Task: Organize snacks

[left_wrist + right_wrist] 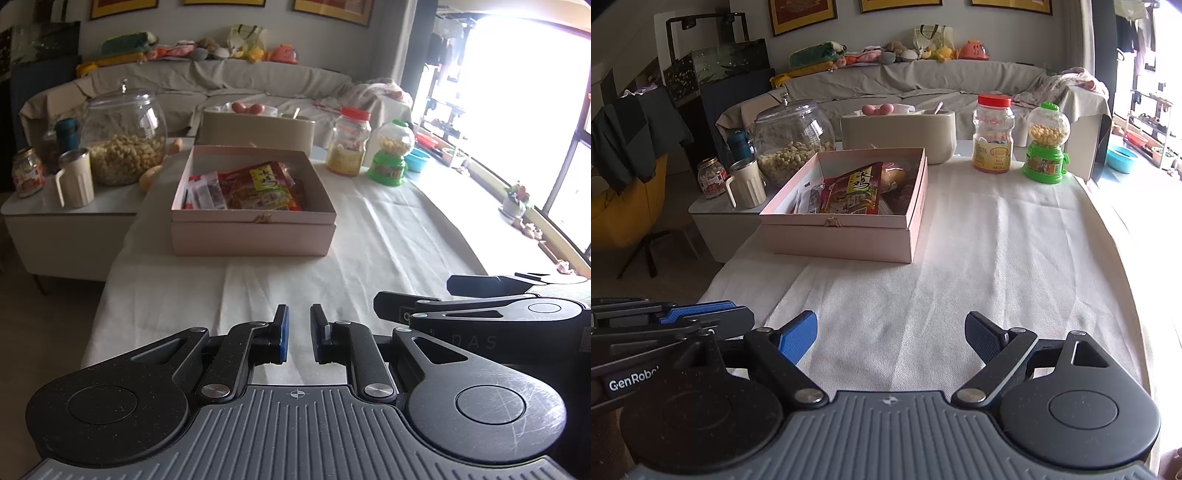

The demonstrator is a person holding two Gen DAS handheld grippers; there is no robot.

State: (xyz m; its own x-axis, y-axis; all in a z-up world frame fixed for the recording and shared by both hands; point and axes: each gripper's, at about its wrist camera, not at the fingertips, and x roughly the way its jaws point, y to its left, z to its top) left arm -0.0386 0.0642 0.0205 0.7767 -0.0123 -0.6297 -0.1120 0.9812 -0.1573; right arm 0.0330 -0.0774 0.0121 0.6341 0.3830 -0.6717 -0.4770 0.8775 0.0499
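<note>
A pink open box (255, 232) stands on the white tablecloth ahead, also in the right wrist view (838, 236). It holds snack packets, a red and green one (264, 186) on top (853, 192). My left gripper (299, 332) hovers low over the cloth near the table's front, its blue pads a narrow gap apart with nothing between them. My right gripper (890, 332) is wide open and empty beside it, and its side shows at the right of the left wrist view (480, 314).
A big glass jar of nuts (792, 144), a cream mug (746, 182) and a small jar (711, 179) stand on a side table at left. A red-lidded jar (993, 134), a green candy dispenser (1047, 146) and a beige container (897, 131) stand behind the box.
</note>
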